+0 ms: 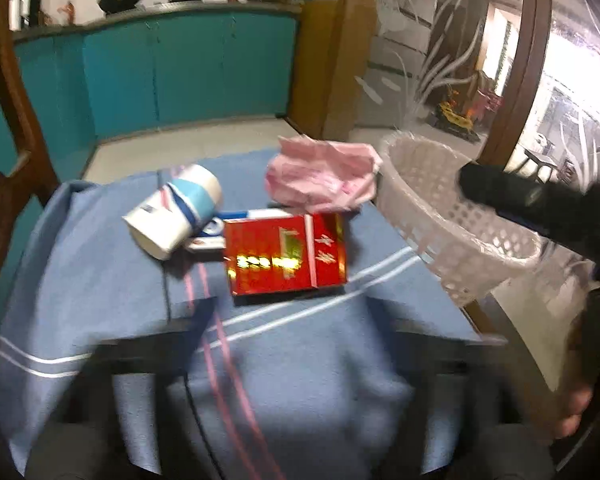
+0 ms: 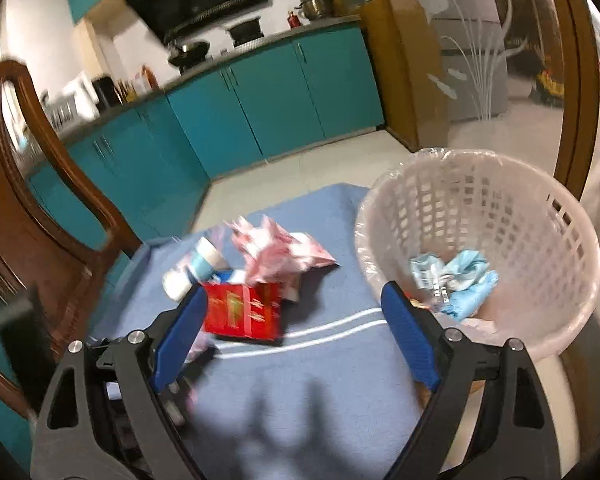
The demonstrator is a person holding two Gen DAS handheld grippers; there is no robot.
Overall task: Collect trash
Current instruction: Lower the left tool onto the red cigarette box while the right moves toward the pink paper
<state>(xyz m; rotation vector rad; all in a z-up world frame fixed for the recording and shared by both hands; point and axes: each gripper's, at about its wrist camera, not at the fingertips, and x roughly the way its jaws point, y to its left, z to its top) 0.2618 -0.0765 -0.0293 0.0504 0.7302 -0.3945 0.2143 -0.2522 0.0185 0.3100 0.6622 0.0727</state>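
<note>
On the blue striped cloth [image 1: 80, 280] lie a red and gold box [image 1: 286, 254], a tipped paper cup [image 1: 176, 210] and a crumpled pink wrapper [image 1: 320, 176]. A flat white and blue packet [image 1: 236, 216] pokes out between the cup and the box. My left gripper [image 1: 292, 316] is blurred, open and empty, just short of the box. My right gripper [image 2: 294, 294] is open too, its blue pads [image 2: 182, 328] wide apart, above the cloth between the red box [image 2: 244, 312] and the white lattice basket [image 2: 520, 216]. Blue crumpled trash [image 2: 464, 280] lies in the basket.
The basket [image 1: 452, 240] stands at the table's right edge, lined with a clear bag. A wooden chair [image 2: 28, 200] is close on the left. Teal cabinets [image 2: 260, 100] and a frosted glass door [image 2: 480, 60] stand beyond. A hand [image 1: 576, 412] shows at the right.
</note>
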